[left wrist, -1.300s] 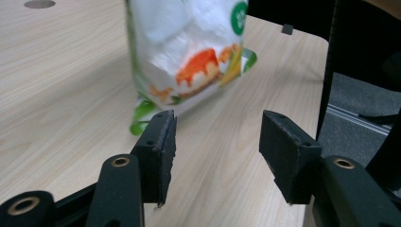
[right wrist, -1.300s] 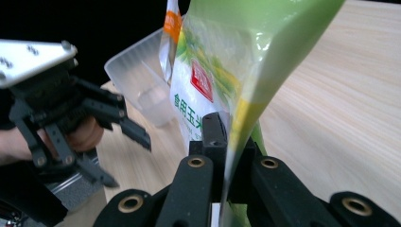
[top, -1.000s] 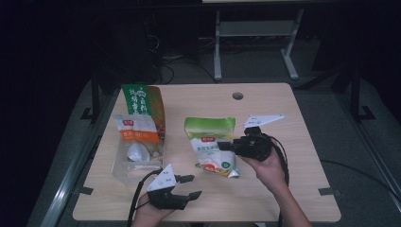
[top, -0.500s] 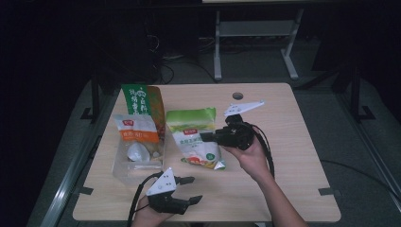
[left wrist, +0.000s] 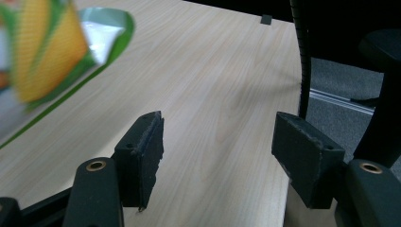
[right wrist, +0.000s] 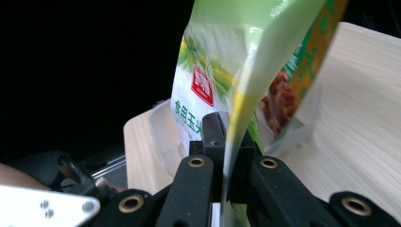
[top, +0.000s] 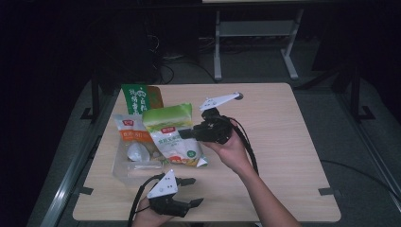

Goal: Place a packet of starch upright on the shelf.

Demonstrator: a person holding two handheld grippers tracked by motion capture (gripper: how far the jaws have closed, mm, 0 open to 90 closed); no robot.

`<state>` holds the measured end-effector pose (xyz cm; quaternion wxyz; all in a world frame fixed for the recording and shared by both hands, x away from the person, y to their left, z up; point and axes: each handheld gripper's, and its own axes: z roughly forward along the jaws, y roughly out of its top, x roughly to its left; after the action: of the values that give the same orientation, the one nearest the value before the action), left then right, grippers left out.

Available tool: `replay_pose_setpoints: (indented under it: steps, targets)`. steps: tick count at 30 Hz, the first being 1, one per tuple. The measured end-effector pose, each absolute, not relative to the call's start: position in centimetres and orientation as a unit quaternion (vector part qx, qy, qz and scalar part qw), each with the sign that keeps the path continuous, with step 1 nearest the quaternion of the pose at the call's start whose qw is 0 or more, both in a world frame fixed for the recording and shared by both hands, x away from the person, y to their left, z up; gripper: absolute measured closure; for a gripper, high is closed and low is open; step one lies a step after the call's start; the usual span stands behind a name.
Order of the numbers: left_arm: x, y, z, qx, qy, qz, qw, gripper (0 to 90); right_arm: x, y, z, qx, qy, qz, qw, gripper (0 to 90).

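Three food bags counted; green corn bag [top: 174, 135] pinched by right gripper [top: 185, 134]; left gripper [top: 191, 191] spread; print unreadable.

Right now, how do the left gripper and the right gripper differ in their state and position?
The left gripper has its jaws spread apart with nothing between them; the right gripper is shut on the edge of the green bag. The left gripper sits low near the table's near edge, while the right gripper is farther in, over the middle. Both are black, each held in one hand.
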<state>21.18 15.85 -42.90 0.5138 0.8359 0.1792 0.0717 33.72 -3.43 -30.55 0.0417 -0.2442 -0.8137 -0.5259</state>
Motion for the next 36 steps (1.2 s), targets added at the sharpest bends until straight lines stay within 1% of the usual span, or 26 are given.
replay_pose_setpoints:
  steps: [5,16,26,36]
  targets:
    - [21.2,16.0,-42.8,0.839,0.17,0.073,0.512,34.2,34.1,-1.9,-30.2,-0.232,-0.817,-0.527,0.045,89.1]
    - [21.2,16.0,-42.9,0.837,0.17,0.072,0.515,34.0,34.8,2.2,-29.9,-0.205,-0.819,-0.531,0.068,89.2]
    - [21.0,15.8,-43.0,0.842,0.163,0.069,0.51,34.1,35.5,5.9,-30.5,-0.186,-0.826,-0.524,0.089,89.2]
    - [21.0,15.8,-43.1,0.841,0.161,0.067,0.513,34.0,36.3,9.8,-31.8,-0.166,-0.834,-0.511,0.125,89.2]
